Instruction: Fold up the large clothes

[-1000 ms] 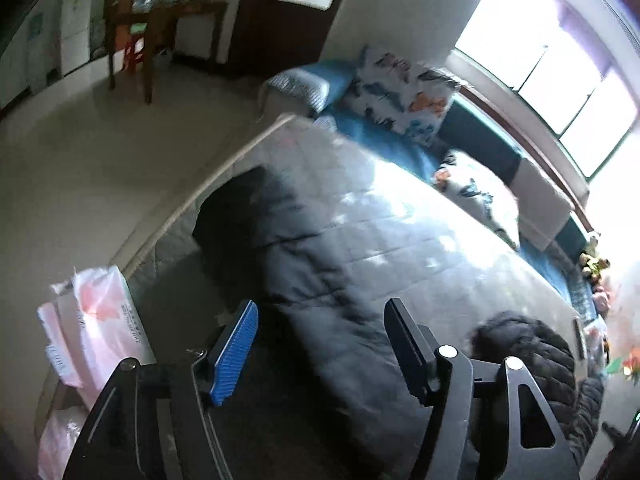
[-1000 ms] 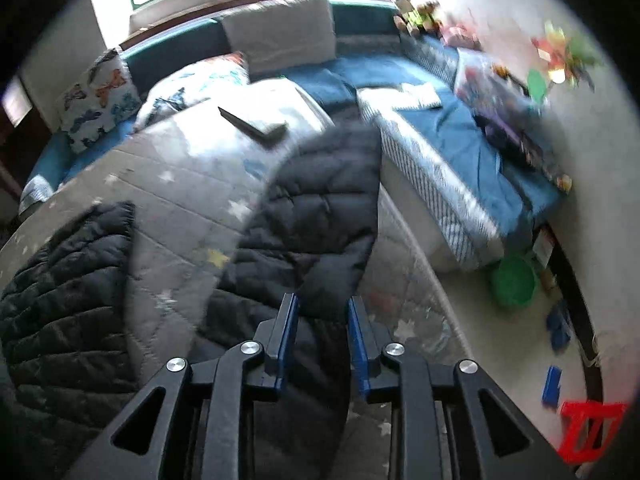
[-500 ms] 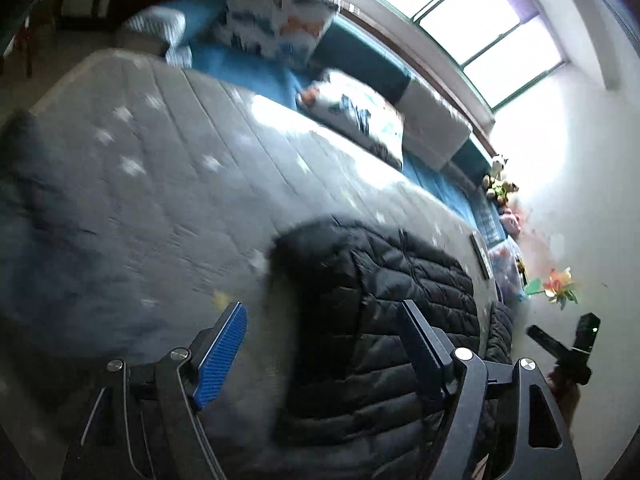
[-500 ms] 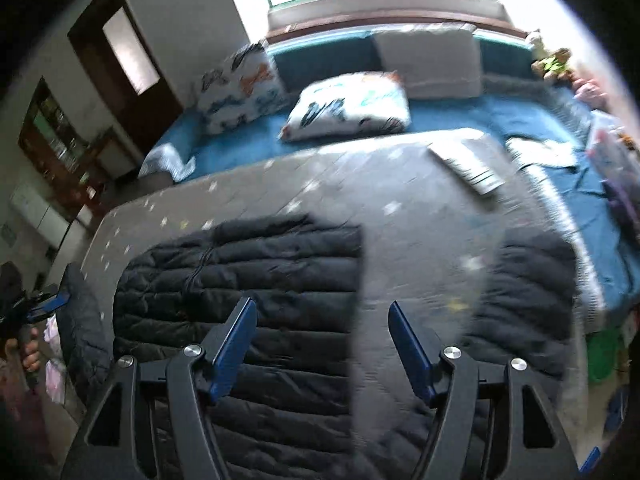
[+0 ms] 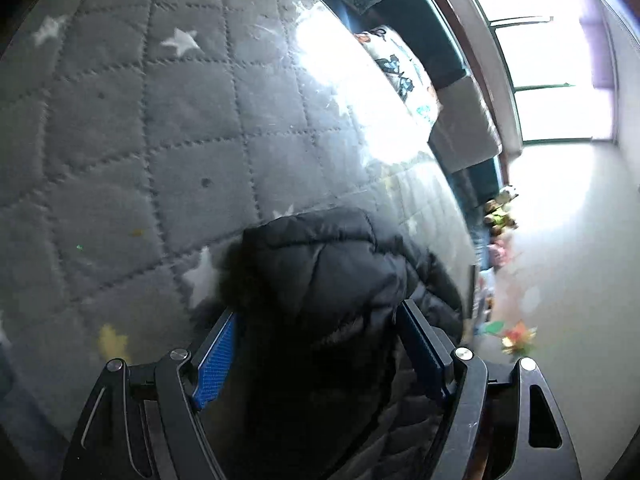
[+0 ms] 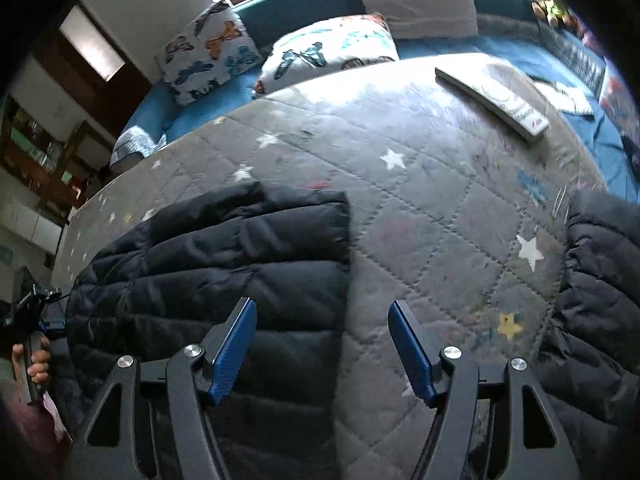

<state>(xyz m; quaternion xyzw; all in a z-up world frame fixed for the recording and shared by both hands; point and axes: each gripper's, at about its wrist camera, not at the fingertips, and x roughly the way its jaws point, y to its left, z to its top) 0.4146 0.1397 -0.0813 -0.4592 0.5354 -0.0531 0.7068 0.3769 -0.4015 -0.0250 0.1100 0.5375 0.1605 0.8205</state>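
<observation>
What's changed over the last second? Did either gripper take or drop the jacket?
The right gripper let go of the sleeve it was shut on, opened wide and swung left to hover over the edge of the black puffer jacket. The left gripper swung from the bare quilted mat and moved in on a jacket end, jaws open around it. The jacket still lies on the mat.

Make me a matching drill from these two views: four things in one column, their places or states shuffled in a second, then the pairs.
1. jacket
2. book
3. left tongs
4. butterfly pillow

a. open, a black puffy sleeve between the fingers
b. flat on the quilt's far right part
c. spread on the quilt's left part
d. on the blue couch behind the quilt

1-c, 2-b, 3-a, 4-d
</observation>
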